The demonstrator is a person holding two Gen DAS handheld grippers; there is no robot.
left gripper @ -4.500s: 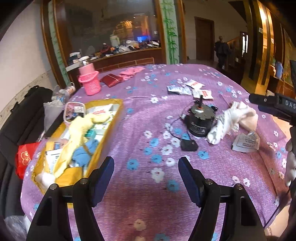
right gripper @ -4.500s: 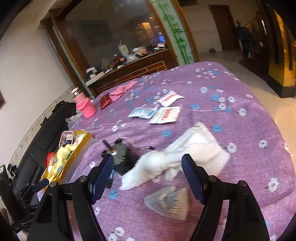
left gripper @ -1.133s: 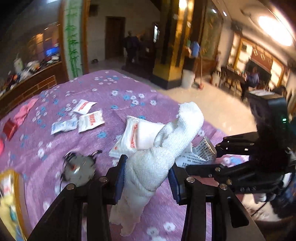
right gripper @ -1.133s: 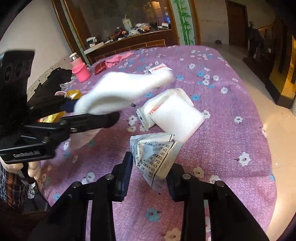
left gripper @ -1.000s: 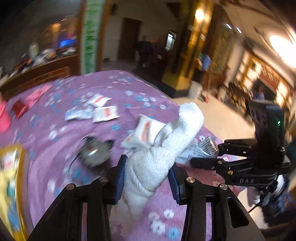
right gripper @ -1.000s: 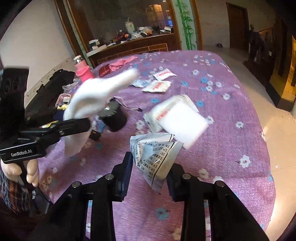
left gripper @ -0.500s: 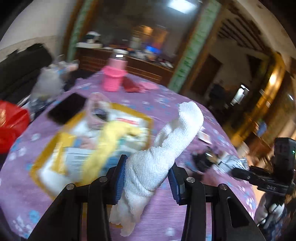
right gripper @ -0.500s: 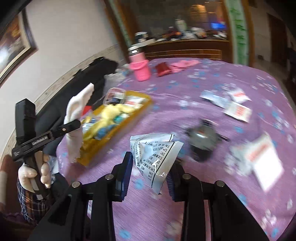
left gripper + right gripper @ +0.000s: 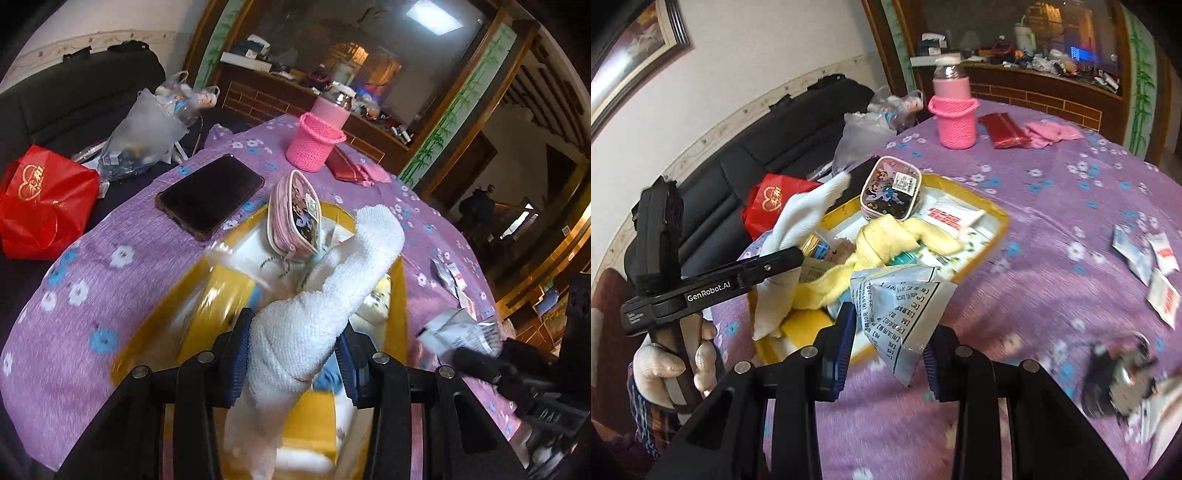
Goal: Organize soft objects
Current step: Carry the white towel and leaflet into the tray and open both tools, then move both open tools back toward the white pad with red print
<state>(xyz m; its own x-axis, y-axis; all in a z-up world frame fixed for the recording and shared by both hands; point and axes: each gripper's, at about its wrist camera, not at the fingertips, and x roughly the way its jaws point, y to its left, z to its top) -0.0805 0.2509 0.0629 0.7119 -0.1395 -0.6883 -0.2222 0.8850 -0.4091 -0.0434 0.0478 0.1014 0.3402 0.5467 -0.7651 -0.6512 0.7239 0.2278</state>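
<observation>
My left gripper [image 9: 293,354] is shut on a white towel [image 9: 325,299], which hangs over the yellow tray [image 9: 400,295]. The right wrist view shows the same towel [image 9: 798,221] sticking up from the left gripper [image 9: 775,264], held by a gloved hand [image 9: 665,365]. My right gripper [image 9: 890,347] is shut on a crumpled printed packet [image 9: 905,299] above the tray's near side. In the yellow tray [image 9: 993,229] lie a yellow cloth [image 9: 886,240], a pink zip pouch [image 9: 890,186] and white packets. The right gripper with its packet [image 9: 461,330] shows at the right of the left wrist view.
A black phone [image 9: 210,195], a pink knitted bottle holder [image 9: 317,142] and a red wallet [image 9: 1003,129] lie on the purple flowered tablecloth [image 9: 1071,206]. Loose white sachets [image 9: 1156,266] and a blurred black motor [image 9: 1119,373] sit to the right. A red bag [image 9: 44,199] rests on the black sofa.
Both grippers swung left from the table's right side to the yellow tray, carrying the towel and the packet. The left gripper came lower over the tray.
</observation>
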